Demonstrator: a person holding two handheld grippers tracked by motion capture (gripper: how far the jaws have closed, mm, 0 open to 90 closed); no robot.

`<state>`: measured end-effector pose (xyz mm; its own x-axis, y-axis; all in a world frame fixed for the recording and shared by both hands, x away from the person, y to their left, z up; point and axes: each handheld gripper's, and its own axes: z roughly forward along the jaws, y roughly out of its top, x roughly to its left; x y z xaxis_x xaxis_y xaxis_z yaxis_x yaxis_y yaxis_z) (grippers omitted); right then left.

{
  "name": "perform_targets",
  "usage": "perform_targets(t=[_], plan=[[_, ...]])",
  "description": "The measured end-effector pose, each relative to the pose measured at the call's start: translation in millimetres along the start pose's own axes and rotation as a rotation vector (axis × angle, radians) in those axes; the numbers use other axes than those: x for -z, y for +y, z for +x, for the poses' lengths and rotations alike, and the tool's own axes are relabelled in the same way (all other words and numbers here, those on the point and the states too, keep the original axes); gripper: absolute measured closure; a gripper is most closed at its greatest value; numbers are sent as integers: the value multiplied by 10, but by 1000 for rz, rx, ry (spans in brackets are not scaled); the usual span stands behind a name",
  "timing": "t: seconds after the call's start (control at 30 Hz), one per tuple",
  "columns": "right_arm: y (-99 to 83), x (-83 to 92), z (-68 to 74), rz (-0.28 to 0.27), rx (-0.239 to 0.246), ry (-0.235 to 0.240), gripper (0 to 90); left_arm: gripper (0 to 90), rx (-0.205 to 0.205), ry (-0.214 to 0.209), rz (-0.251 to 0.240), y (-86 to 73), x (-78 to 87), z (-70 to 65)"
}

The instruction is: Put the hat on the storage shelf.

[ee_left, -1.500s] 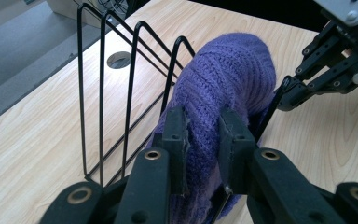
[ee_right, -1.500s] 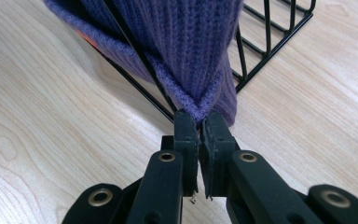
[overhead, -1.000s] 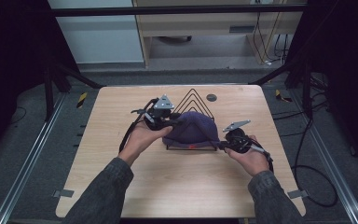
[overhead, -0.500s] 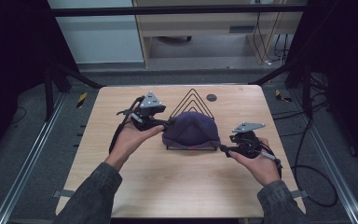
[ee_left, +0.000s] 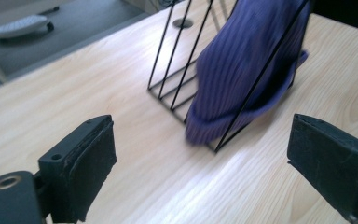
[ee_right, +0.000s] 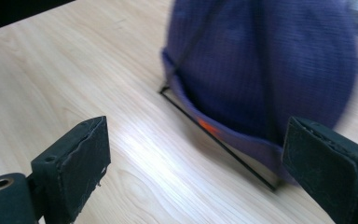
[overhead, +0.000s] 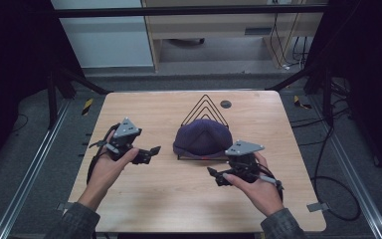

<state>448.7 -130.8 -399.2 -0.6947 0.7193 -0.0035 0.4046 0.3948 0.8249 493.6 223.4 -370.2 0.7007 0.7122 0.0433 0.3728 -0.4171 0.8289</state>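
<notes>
Both tongs are letting go & backing off from the purple beanie (overhead: 202,137), which is now sitting draped over the black wire rack (overhead: 205,103) near the middle of the wooden surface (overhead: 179,199). A sec ago both hands were right up against the hat, one on each flank, pads pinched on the knit; half a sec ago they were already peeling away. Now the left tongs (overhead: 150,154) are hanging well off to the hat's left, jaws having just been opening, standing wide apart w/ nothing between them. In the left gripper view the left pads (ee_left: 93,158) are framing bare wood, the beanie (ee_left: 247,70) & the rack wires (ee_left: 177,60) lying further off. Same story w/ the right tongs (overhead: 218,177): jaws have just been spreading, empty, sitting in front of the hat's near-right edge & clear of it. In the right gripper view the hat's brim (ee_right: 261,84) is looking blurry, a small orange tag (ee_right: 207,125) showing at the hem just above the rack's base wire (ee_right: 214,140).

The hat itself isn't shifting much btwn the frames, staying pulled down over the triangular frame, hem low on the base. I'm reading this as the placing step being finished: hat mounted, both grips released, hands retreating. Prob nothing left except maybe a tidy-up tug if the hem is sitting uneven, can't tell that from here
</notes>
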Motion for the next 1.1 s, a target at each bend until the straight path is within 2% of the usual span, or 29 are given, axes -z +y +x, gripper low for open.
perform_targets(t=[0.03,0.13,0.17,0.2,0.23,0.27,0.3,0.33,0.37,0.4,0.43,0.5,0.53,0.63,0.73,0.8,0.83,0.9,0.97,1.07,1.1], plan=[[20,-132,87,19,1,40,84,67,19,11,4,-126,40,72],[25,-285,200,39,23,73,105,67,52,32,22,-361,88,168],[16,-341,244,48,27,86,113,67,52,32,22,-361,88,168],[-4,-416,300,58,29,99,125,67,69,47,45,-532,91,218],[-21,-464,331,69,31,109,138,67,78,52,55,-621,88,243],[-45,-533,374,85,35,116,148,68,99,60,61,-732,81,270],[-79,-613,422,100,43,118,158,70,99,60,61,-732,81,270],[-79,-613,422,100,43,118,158,70,114,65,61,-818,78,288],[-132,-735,490,122,41,129,159,72,122,67,66,-899,76,306],[-159,-794,520,131,41,135,159,72,138,72,73,-1022,55,331],[-179,-841,541,137,43,135,159,71,139,77,91,-1071,38,348],[-225,-951,594,151,48,123,159,70,109,97,145,-1125,3,387],[-248,-1010,617,159,45,117,156,68,107,96,149,-1142,-12,406],[-304,-1144,637,181,37,107,150,68,127,89,163,-1198,-73,447],[-347,-1253,642,201,32,94,148,65,126,93,186,-1210,-104,451],[-355,-1273,640,197,27,88,148,63,131,92,192,-1215,-117,451],[-378,-1304,647,189,13,77,142,54,133,90,223,-1231,-149,447],[-393,-1311,660,177,25,63,141,51,126,89,271,-1252,-192,437],[-402,-1311,672,173,29,55,139,50,136,81,294,-1262,-218,428],[-452,-1321,681,128,39,43,129,50,135,86,322,-1280,-249,406],[-452,-1318,678,130,40,46,129,51,139,88,333,-1287,-260,397]])
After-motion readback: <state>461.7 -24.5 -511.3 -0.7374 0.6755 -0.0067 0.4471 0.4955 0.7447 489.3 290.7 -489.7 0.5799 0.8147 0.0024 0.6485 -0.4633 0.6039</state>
